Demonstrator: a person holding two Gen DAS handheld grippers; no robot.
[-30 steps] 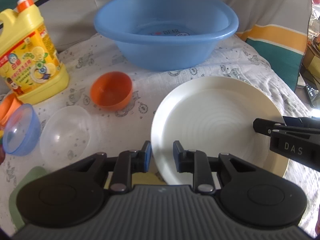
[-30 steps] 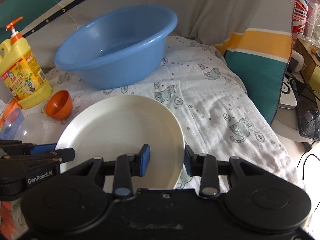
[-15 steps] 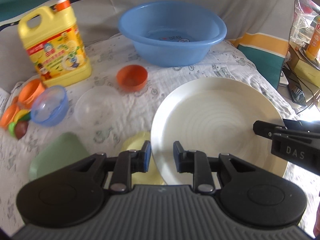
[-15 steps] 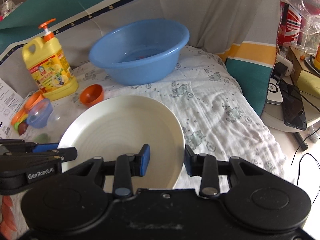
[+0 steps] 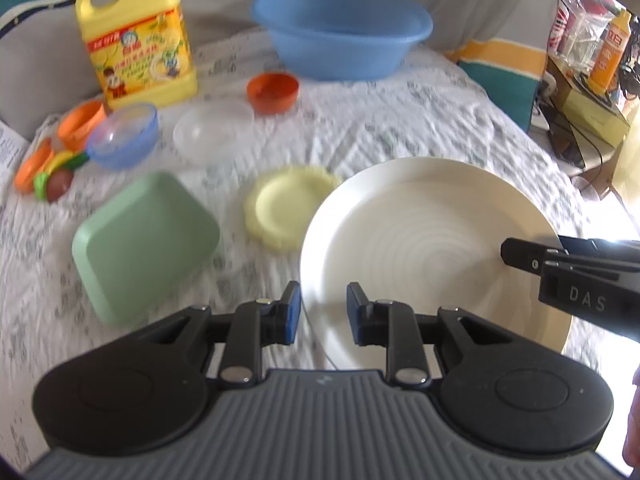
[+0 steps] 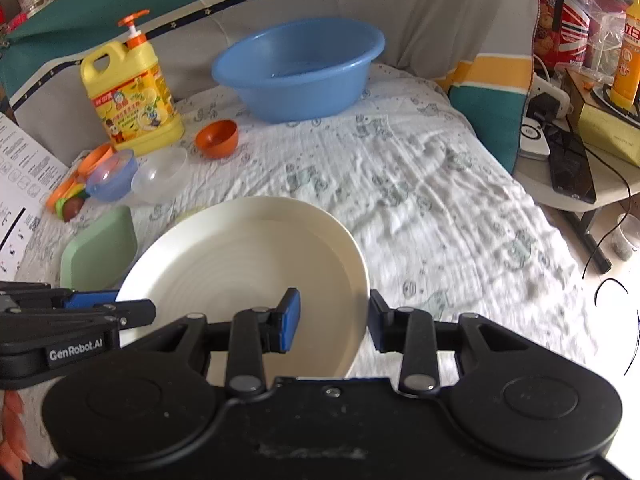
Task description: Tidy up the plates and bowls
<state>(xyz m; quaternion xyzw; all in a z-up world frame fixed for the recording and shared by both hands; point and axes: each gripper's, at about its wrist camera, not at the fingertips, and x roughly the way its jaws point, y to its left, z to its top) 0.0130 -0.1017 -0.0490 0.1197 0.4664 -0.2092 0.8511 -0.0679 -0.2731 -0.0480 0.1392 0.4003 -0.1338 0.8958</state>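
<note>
Left wrist view showed the left hand-held gripper (image 5: pixel 319 307) with its jaws straddling the near-left rim of the large cream plate (image 5: pixel 420 248); a gap was visible on both sides of the rim, so the jaws stood apart rather than clamped. From the right, the right hand-held gripper (image 5: pixel 508 254) reached in over the plate's opposite edge. In the right wrist view, that right hand-held gripper (image 6: pixel 334 318) likewise straddled the rim with its pads parted, one blue pad over the plate's inner face and the other outside the edge. Whether either pad actually touched the plate could not be told.

The plate seemed to be carried between the two grippers above the patterned bedsheet (image 6: pixel 420 200), its shadow falling on the cloth below. Ahead and to the left of it lay the small yellow scalloped plate (image 5: pixel 286 204), just beside the cream plate's far-left rim, with the green square plate (image 5: pixel 144 240) further left. The left hand-held gripper was the nearer one to both. Beyond them stood the clear bowl (image 5: pixel 212 130), the blue-lidded bowl (image 5: pixel 122 136), the orange bowl (image 5: pixel 273 92), the blue basin (image 5: pixel 342 28) and the yellow detergent jug (image 5: pixel 136 44).

Any stacking move would likely carry the cream plate leftward and forward, toward those smaller plates.
</note>
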